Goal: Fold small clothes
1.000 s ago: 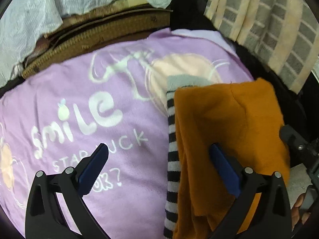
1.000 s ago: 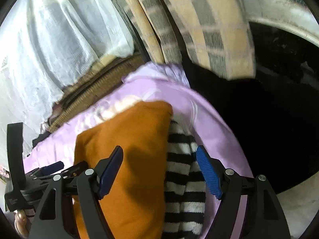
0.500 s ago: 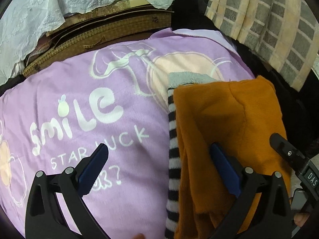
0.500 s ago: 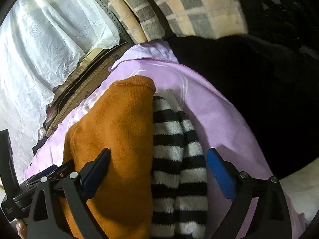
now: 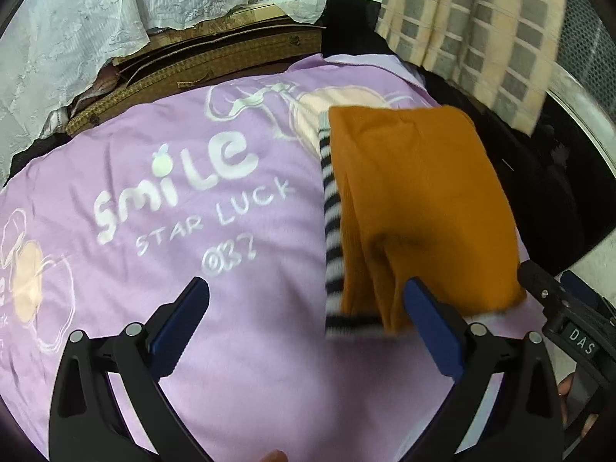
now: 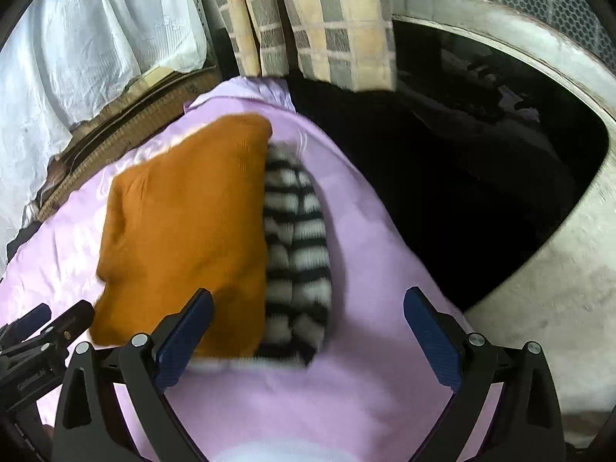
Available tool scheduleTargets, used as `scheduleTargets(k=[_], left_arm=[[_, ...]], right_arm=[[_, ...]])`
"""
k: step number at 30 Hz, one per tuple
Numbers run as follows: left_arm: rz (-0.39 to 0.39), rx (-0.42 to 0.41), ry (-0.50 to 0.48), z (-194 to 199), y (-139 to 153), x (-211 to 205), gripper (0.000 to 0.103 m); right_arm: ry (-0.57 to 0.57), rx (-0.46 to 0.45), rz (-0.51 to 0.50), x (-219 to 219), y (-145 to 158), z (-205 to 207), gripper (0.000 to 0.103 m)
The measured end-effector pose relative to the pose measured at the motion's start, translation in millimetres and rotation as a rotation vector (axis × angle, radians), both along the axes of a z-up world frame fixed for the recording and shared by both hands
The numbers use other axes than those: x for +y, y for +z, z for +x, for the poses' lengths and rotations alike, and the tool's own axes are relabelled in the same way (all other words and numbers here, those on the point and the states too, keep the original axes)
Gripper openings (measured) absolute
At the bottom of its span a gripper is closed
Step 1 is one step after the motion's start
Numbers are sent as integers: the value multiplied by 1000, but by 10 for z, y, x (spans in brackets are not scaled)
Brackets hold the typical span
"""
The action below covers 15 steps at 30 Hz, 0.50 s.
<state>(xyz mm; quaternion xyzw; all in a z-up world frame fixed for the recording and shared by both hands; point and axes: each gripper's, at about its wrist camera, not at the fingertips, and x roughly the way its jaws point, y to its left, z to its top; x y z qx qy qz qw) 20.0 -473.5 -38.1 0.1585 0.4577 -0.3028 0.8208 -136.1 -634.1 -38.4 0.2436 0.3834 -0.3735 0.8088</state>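
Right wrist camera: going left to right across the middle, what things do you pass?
White curtain → orange cloth → striped cloth → purple blanket → dark opening → pale rim.

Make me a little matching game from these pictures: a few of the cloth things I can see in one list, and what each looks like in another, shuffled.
Things:
1. folded garment
2. knit piece lying under that garment
3. large cloth spread beneath both
4. hanging cloth at the back

Looks:
A. lilac, printed with "smile" and "STAR LUCK"
B. plain orange-brown
C. beige and grey checks
D. black and white stripes

Pairs: 1-B, 2-D, 3-A, 4-C
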Motion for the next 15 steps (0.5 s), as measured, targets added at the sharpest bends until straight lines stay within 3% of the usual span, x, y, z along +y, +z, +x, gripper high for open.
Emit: scheduleTargets(k=[3, 8, 15], left_arm=[[13, -15, -10, -141, 69, 167, 98], [51, -77, -8, -360, 235, 459, 98], [29, -38, 2, -566, 422, 926, 98]], right_arm=[[-8, 2, 4, 187, 38, -115, 99], [57, 98, 25, 574, 51, -203, 99], [156, 165, 16, 1107, 105, -294, 99]])
